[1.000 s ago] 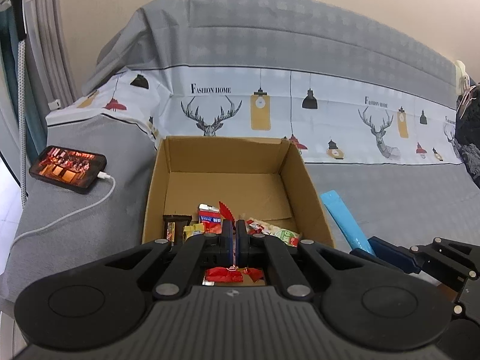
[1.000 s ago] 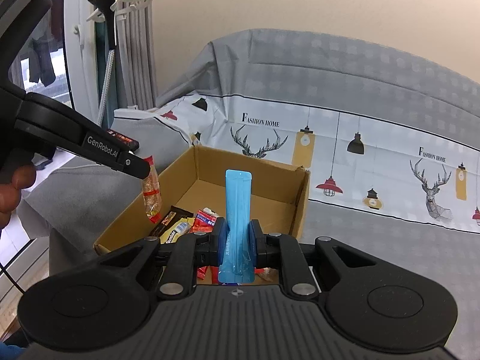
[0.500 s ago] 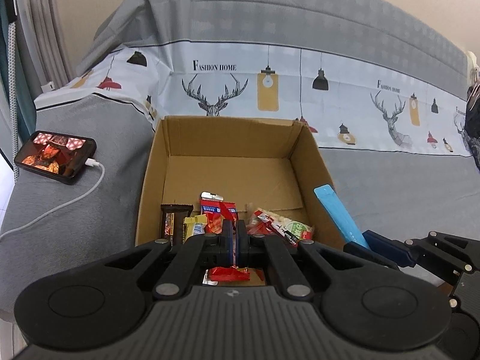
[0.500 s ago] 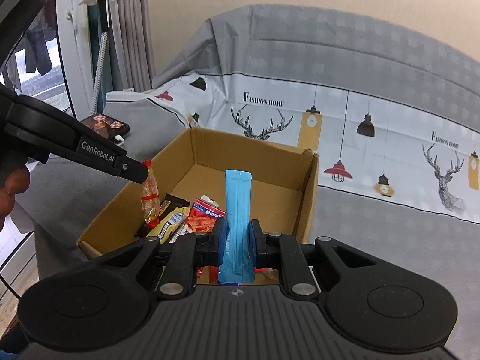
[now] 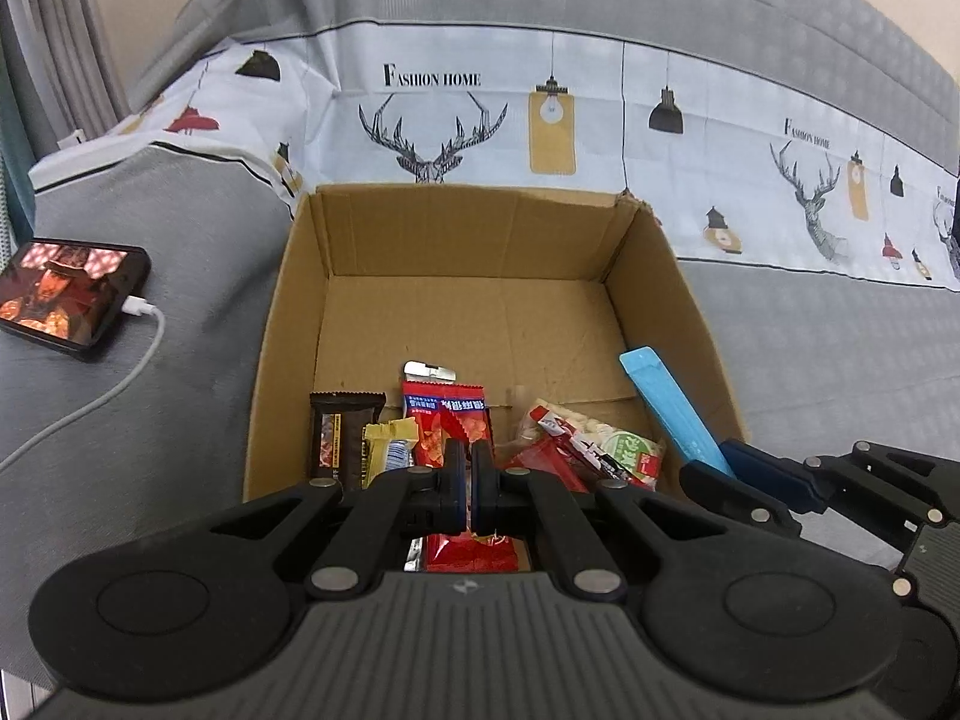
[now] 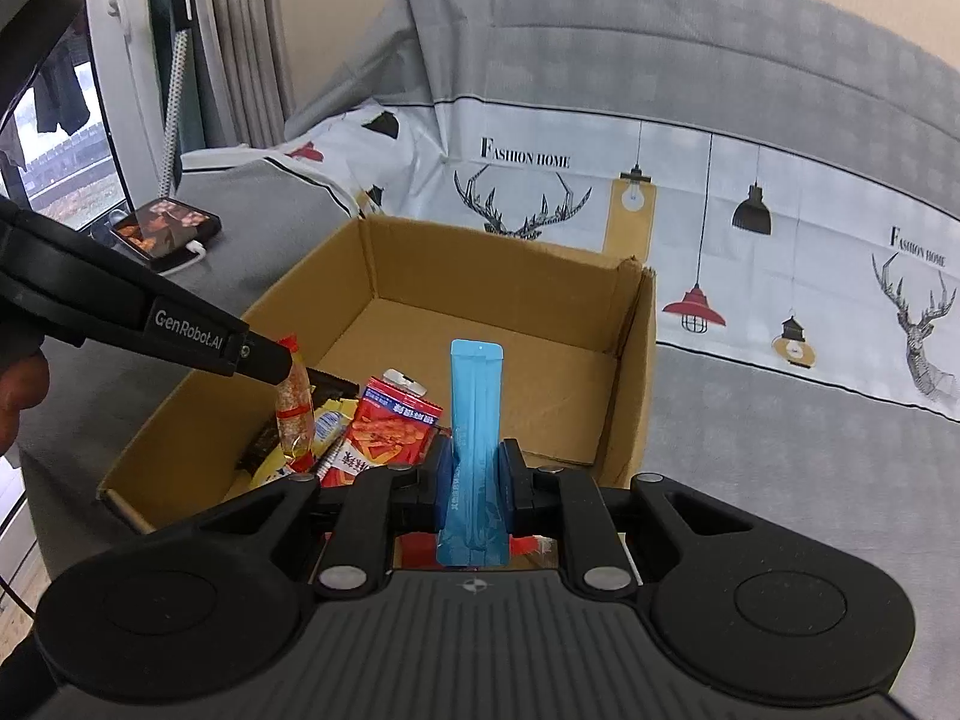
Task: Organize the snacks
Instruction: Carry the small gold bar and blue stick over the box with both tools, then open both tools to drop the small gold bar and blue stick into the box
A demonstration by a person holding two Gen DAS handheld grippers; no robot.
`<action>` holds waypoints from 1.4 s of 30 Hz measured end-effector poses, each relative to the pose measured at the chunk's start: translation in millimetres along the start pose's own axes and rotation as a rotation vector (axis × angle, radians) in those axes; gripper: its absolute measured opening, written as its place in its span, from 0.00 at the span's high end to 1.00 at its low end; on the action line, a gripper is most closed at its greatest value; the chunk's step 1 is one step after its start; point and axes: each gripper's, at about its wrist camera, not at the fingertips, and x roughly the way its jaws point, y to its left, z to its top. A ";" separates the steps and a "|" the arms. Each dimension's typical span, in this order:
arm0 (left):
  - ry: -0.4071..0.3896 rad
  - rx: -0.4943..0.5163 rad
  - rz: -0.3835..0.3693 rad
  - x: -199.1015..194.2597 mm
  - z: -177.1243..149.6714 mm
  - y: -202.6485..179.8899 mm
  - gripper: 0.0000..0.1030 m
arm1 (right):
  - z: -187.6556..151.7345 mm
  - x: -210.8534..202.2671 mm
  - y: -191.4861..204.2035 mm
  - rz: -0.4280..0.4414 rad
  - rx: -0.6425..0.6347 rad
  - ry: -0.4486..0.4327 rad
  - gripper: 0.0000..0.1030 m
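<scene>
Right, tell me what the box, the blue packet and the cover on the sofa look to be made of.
Box: brown corrugated cardboard, matte, with fold creases and a torn rim corner.
Blue packet in the right gripper: probably plastic or foil film, slightly glossy, with a flat sealed top and a centre seam.
Sofa cover: woven fabric, matte, grey with a white printed band; it wrinkles and drapes.
</scene>
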 end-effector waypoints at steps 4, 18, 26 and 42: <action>0.019 0.000 0.001 14.1 3.3 1.6 0.99 | 1.9 12.6 -0.9 0.002 0.000 0.014 0.83; 0.083 -0.011 0.035 53.6 6.5 9.9 0.99 | 2.8 44.7 -7.3 -0.013 -0.002 0.058 0.82; -0.004 -0.074 0.141 28.0 3.5 16.0 0.00 | 7.1 32.8 -6.5 -0.037 0.001 0.049 0.19; -0.064 -0.048 0.143 -84.9 -74.4 -9.4 0.00 | -35.2 -87.6 21.0 -0.140 0.072 -0.052 0.01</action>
